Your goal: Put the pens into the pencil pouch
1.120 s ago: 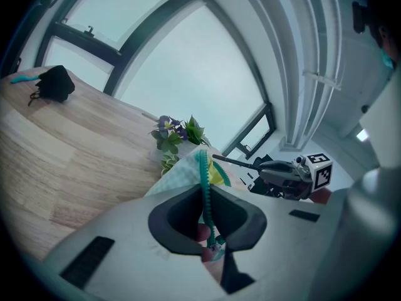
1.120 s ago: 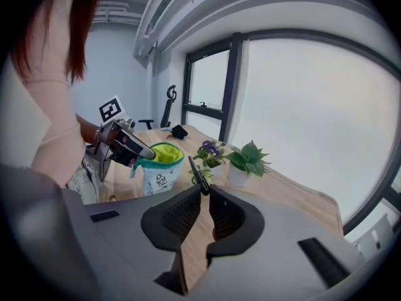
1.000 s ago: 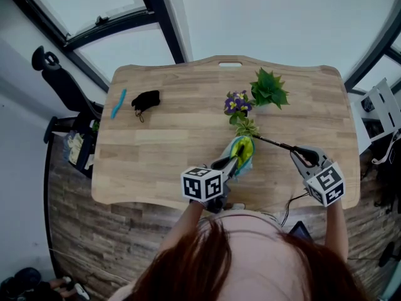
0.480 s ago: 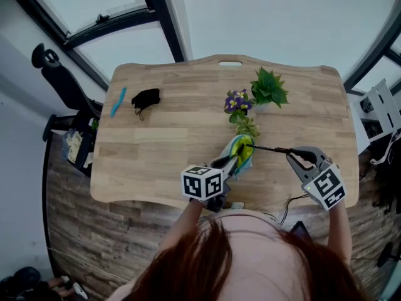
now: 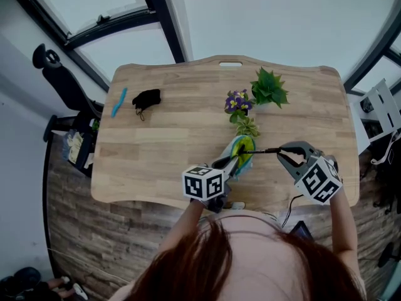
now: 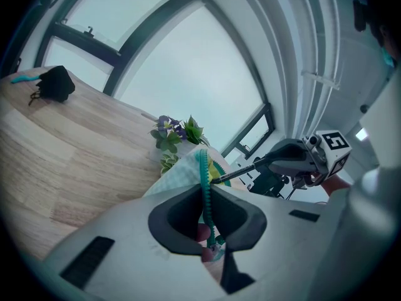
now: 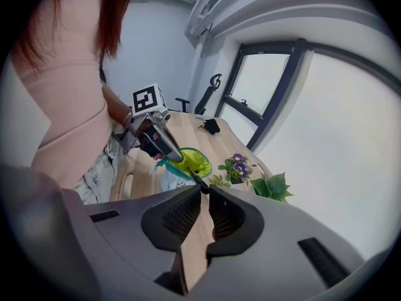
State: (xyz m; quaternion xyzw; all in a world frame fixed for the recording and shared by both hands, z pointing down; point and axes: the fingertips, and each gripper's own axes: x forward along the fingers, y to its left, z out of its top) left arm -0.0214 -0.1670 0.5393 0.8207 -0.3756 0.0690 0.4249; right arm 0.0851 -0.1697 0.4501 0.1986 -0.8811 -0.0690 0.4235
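Near table (image 5: 163,137) edge, right gripper (image 5: 280,150) fingers pinch black pen (image 5: 260,150), long axis pointing left into pencil pouch (image 5: 243,148); left gripper (image 5: 233,162) fingers clamp its zipper (image 6: 202,168).

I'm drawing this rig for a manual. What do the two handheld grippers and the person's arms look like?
The left gripper and right gripper have grey bodies and dark-lined jaws, each carrying a white cube printed with black square markers. A black cable hangs below the right one. The person wears a pale pink top.
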